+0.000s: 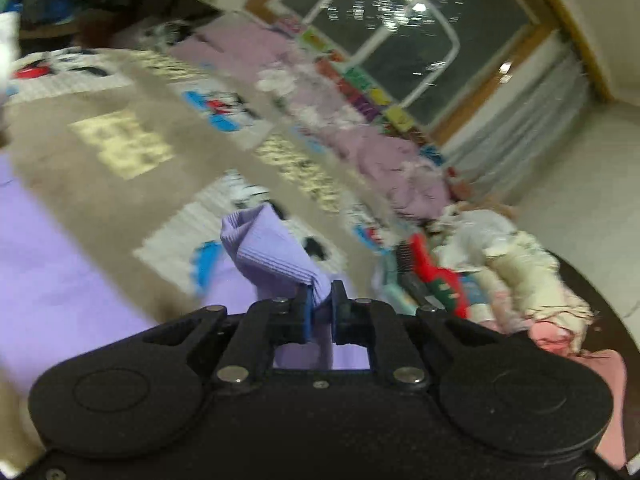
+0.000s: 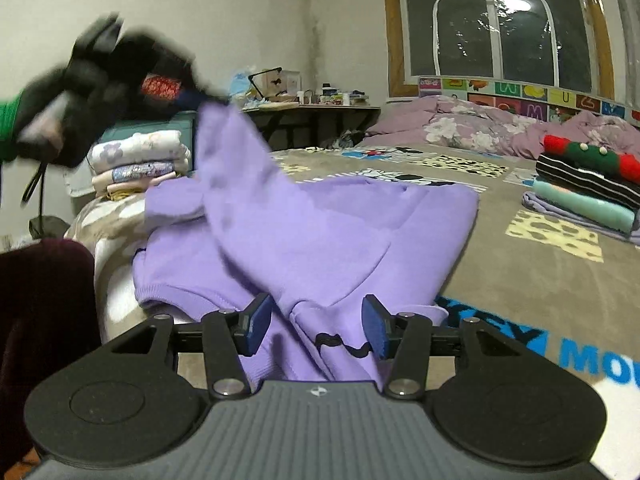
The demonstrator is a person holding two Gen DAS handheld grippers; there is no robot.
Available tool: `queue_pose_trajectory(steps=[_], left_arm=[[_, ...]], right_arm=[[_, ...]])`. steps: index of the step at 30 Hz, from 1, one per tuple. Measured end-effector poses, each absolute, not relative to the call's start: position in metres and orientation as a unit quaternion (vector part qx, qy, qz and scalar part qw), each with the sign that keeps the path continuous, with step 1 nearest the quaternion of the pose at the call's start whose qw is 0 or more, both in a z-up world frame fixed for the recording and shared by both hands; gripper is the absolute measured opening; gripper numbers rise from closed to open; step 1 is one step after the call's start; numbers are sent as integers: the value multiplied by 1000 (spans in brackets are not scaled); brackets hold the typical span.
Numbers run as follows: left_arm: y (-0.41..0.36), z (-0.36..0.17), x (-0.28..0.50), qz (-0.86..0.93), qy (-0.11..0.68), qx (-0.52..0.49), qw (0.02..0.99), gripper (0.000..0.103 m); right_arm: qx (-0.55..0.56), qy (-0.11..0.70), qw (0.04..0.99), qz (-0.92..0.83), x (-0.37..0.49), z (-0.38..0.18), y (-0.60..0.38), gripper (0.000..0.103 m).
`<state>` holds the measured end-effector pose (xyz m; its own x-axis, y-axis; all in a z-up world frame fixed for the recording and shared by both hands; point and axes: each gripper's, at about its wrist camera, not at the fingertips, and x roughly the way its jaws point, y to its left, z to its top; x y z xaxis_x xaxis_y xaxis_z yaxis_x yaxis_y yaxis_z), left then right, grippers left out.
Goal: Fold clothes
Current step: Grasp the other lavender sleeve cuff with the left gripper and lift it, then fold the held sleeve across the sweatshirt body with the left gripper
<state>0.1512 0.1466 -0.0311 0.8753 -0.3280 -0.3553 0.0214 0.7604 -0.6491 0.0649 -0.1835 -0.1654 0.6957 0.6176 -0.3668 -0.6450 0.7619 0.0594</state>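
A purple hoodie (image 2: 320,232) lies spread on the patterned bed cover (image 2: 500,264). My left gripper (image 1: 320,306) is shut on the ribbed cuff (image 1: 272,252) of one sleeve. In the right wrist view that gripper (image 2: 200,100) is a blurred black shape at upper left, holding the sleeve (image 2: 236,160) up off the bed. My right gripper (image 2: 316,328) stands half open low over the near part of the hoodie, where a black drawstring (image 2: 340,344) shows. Cloth lies between its blue pads (image 2: 256,320), but they do not visibly press on it.
A stack of folded clothes (image 2: 588,184) with a red and green piece on top sits on the bed at right. Folded pale clothes (image 2: 140,160) are piled at left. Rumpled pink bedding (image 2: 460,124) lies by the window. A dark red leg (image 2: 44,300) is at near left.
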Motion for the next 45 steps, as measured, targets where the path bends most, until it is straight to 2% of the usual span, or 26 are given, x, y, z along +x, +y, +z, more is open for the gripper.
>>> queue_pose_trajectory(steps=[8,10,16,28,38,43,45], left_arm=[[90,-11,221,-129,232,-330,906,6],[76,-15,241,-128,239,-329,905,6],[36,-40,291,-114,273,-313,902,6],[-11,-91,341,-88,322,-279,900,6],[-34,-107,365,-69,340,-244,905,6],[-56,-108,374,-67,351,-178,917,6],[-68,-110,378,-77,357,-138,921,10]], right_arm=[[-41,201,919,337,64,-165,-187,47],[-39,207,917,339,65,-166,-187,41],[-13,226,909,349,70,-167,-191,40],[17,242,899,364,76,-167,-193,40],[95,258,885,376,82,-167,-205,50],[103,259,885,373,80,-167,-207,51],[111,262,884,372,82,-166,-209,51]])
